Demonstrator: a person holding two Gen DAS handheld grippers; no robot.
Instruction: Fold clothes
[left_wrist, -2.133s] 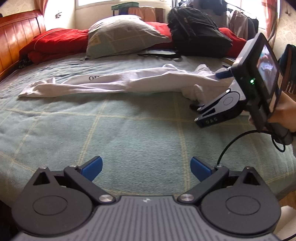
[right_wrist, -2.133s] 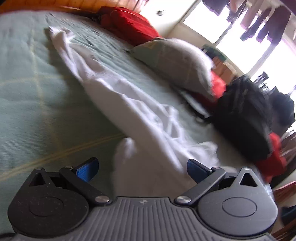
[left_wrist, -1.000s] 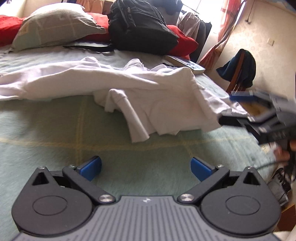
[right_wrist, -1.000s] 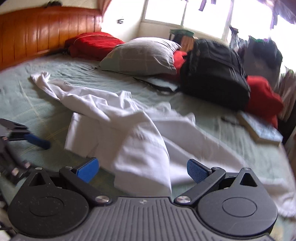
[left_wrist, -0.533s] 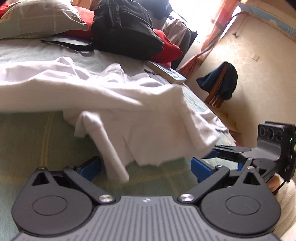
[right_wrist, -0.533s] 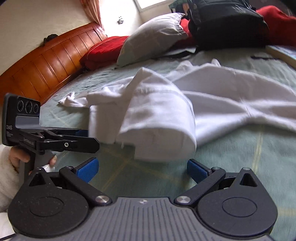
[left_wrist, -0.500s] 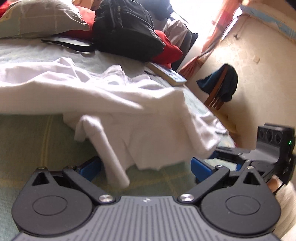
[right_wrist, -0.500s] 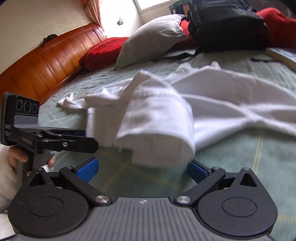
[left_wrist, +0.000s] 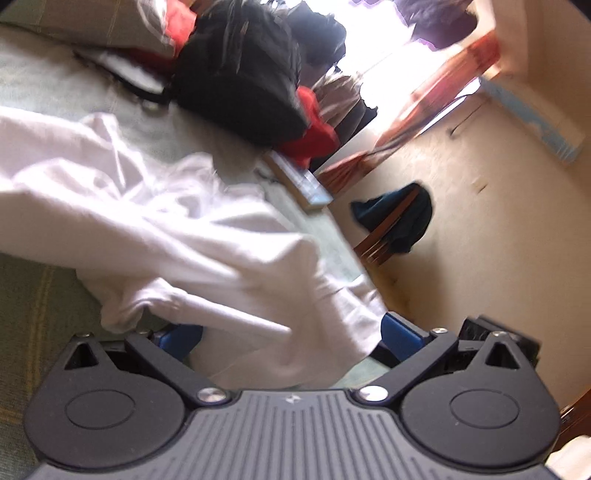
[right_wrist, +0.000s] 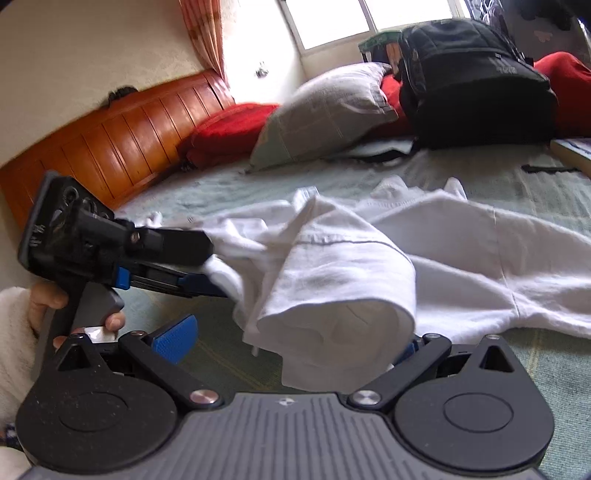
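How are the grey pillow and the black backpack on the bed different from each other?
The grey pillow is pale with faint check lines; the black backpack is plain dark. The pillow leans low and slanted toward the wooden headboard; the backpack stands taller and bulkier. The backpack trails a strap onto the bed; the pillow has none. Both rest at the bed's far side against red bedding.
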